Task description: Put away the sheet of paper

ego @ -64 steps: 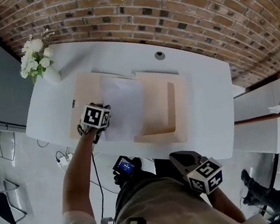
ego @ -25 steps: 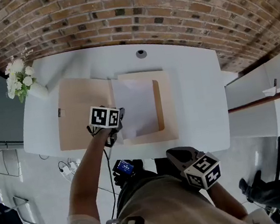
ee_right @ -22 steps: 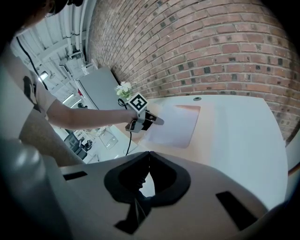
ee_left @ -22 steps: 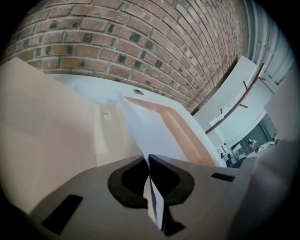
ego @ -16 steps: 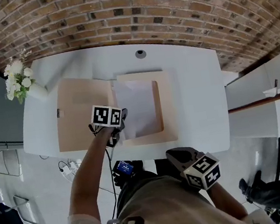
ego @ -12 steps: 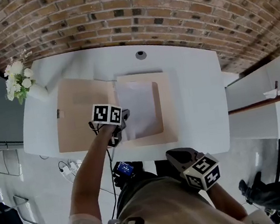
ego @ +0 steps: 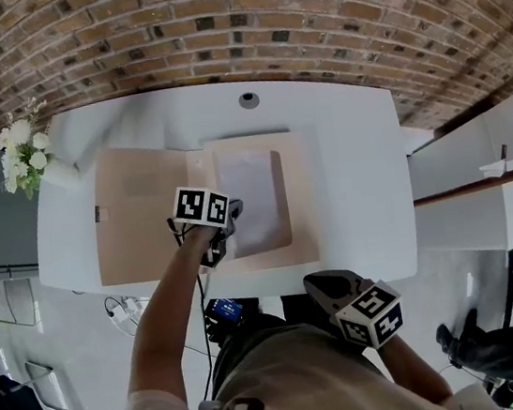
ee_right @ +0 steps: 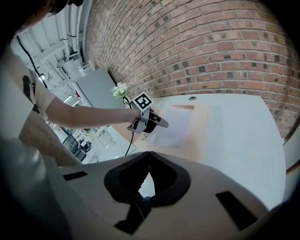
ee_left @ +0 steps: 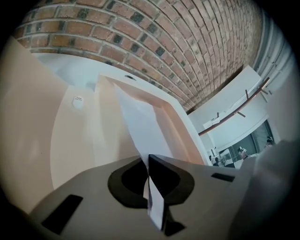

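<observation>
Head view: the left gripper [ego: 229, 224] is seen at the near left corner of the sheet of paper [ego: 254, 190], with its marker cube turned upward. The sheet is laid in the right half of an open tan folder [ego: 135, 216], beyond and to the right of the fingers. The folder's left flap is spread flat to their left. The folder is carried on a white table [ego: 357, 176]. A bunch of white flowers [ego: 21, 157] is stood at the table's far left corner, well apart from the fingers. The right gripper [ego: 323, 285] is held off the table's near edge, close to the person's body and well apart from the sheet.

Left gripper view: the fingers are pressed together on the near edge of the sheet, which is pinched between the pads. From there the sheet runs away into the raised-edged half of the folder. The flat flap is seen to the left of the fingers, and a brick wall [ee_left: 164, 37] beyond them.

Right gripper view: the fingers are closed against each other with nothing between them. The left gripper, the sheet and the folder are seen on the table beyond the fingertips, well apart from them.
</observation>
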